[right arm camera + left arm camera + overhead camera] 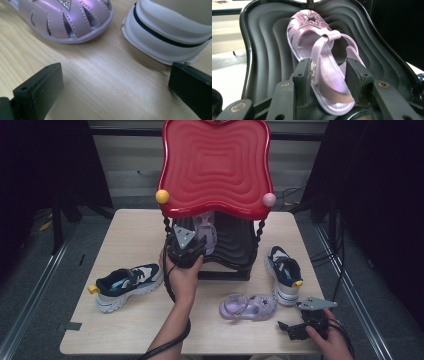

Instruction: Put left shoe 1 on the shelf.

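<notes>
A lilac sandal with a glittery star lies on the black lower shelf of a shoe rack, toe pointing away. Its heel sits between the jaws of my left gripper, with a gap showing at the right pad, so the jaws stand open around it. In the high view the left gripper reaches under the red top shelf toward that sandal. My right gripper is open and low over the table, its jaws empty, facing the toe of the second sandal and a white sneaker toe.
On the wooden table a dark-blue and white sneaker lies at the left and its mate at the right of the rack. The second sandal lies near the front, left of the right gripper.
</notes>
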